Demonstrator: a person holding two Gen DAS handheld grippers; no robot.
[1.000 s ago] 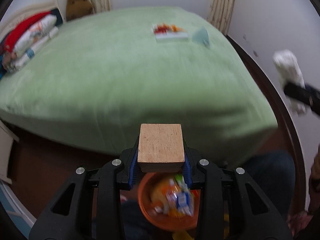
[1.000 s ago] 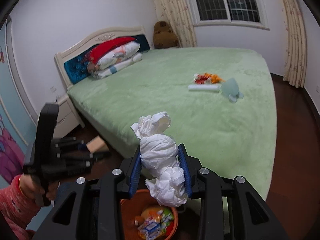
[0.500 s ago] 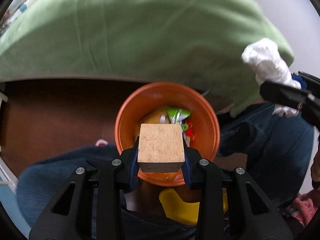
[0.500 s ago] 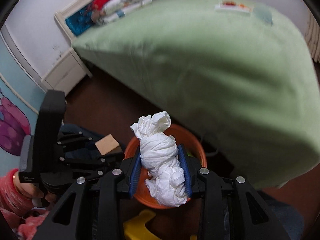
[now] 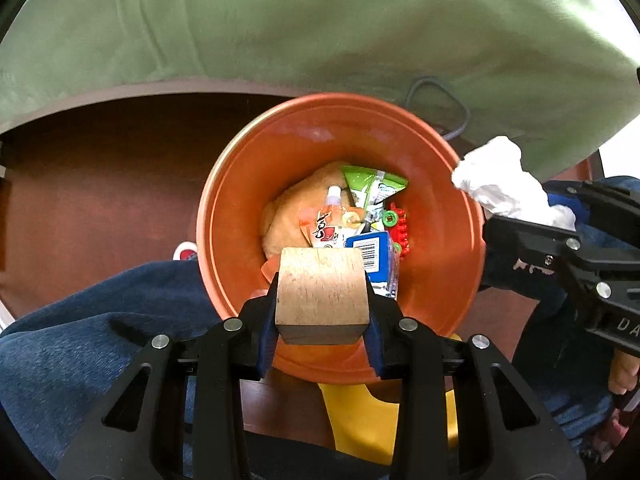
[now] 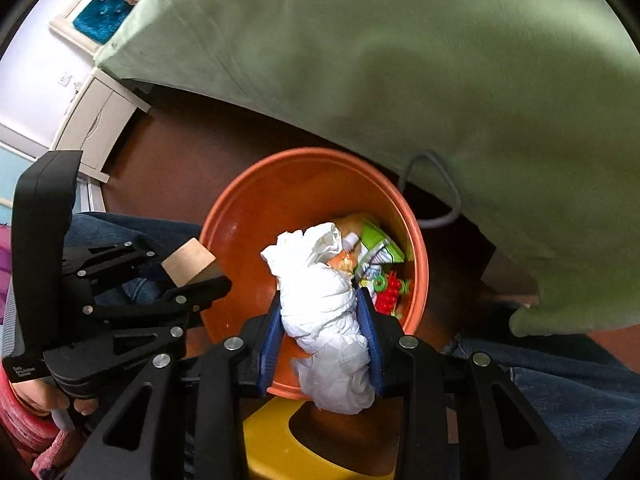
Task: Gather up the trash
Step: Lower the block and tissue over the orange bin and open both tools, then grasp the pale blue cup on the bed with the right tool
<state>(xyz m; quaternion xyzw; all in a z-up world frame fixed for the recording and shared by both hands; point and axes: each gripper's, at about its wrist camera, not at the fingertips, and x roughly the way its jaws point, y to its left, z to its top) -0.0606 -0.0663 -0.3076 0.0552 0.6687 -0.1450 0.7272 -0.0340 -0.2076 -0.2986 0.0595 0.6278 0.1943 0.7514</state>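
An orange bin [image 5: 240, 216] stands on the dark wood floor by the bed and holds several wrappers and a small blue carton [image 5: 376, 252]. My left gripper [image 5: 322, 312] is shut on a wooden block [image 5: 322, 292] and holds it over the bin's near rim. My right gripper [image 6: 322, 328] is shut on a wad of white tissue [image 6: 324, 308] over the bin [image 6: 248, 216]. The tissue [image 5: 500, 184] and right gripper also show at the right of the left wrist view. The block [image 6: 188, 260] and left gripper show at the left of the right wrist view.
The green bedspread [image 5: 320, 20] hangs over the bed's edge just behind the bin, with a grey cable loop [image 5: 440, 100] under it. A yellow stool [image 5: 376, 420] is below the bin. My jeans-clad legs [image 5: 100, 340] flank it. A white nightstand [image 6: 100, 112] stands at far left.
Both grippers have tipped down from looking across the bed to looking into the bin, and moved closer over it. Each still holds its item.
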